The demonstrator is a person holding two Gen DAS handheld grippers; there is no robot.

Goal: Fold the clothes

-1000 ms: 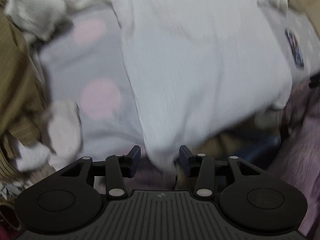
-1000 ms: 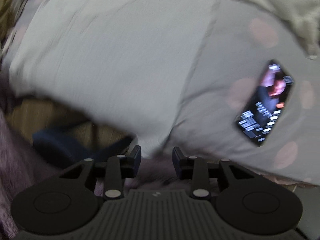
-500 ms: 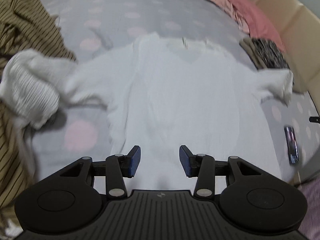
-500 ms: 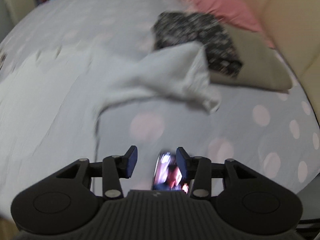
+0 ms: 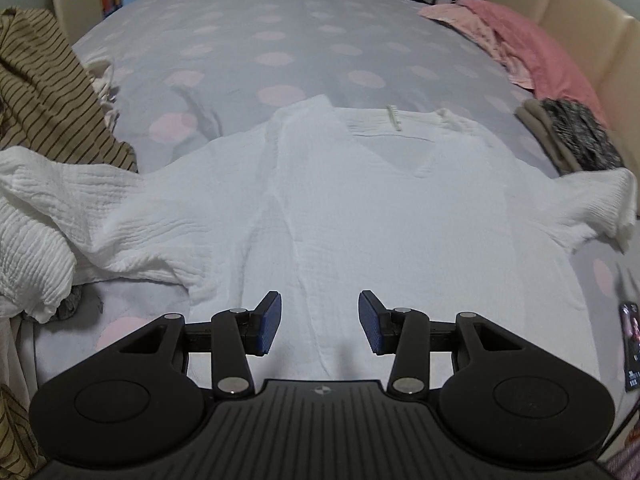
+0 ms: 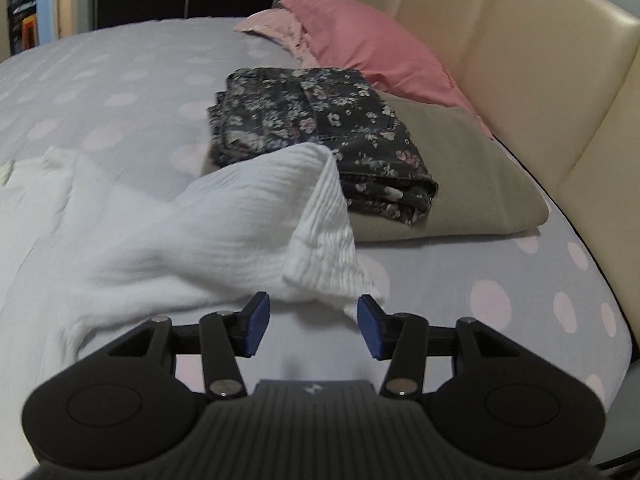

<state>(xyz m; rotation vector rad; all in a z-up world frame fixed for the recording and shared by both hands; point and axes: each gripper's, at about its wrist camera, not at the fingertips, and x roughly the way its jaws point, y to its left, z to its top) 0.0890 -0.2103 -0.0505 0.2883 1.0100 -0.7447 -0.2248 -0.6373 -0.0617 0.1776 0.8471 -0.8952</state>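
A white crinkled V-neck top point(image 5: 360, 208) lies spread flat on the grey bed sheet with pink dots point(image 5: 280, 20), neckline away from me. Its left sleeve point(image 5: 60, 208) bunches at the left edge and its right sleeve point(image 5: 600, 208) reaches right. My left gripper point(image 5: 319, 326) hovers open over the lower middle of the top, nothing between its pads. In the right wrist view the right sleeve's cuff point(image 6: 324, 240) lies just ahead of my right gripper point(image 6: 309, 326), whose jaws are opening with nothing pressed between them.
A folded dark floral garment point(image 6: 320, 128) sits on a folded beige one point(image 6: 460, 184) by the pink pillow point(image 6: 368, 48) and cream headboard point(image 6: 540, 60). A brown striped garment point(image 5: 44, 96) is heaped at the left. A lit phone point(image 5: 632, 348) lies near the right bed edge.
Both views swung up from the near hem to show the whole bed. The top now lies spread flat. The right gripper turned toward the right sleeve and its jaws stand wider; the phone left its view.
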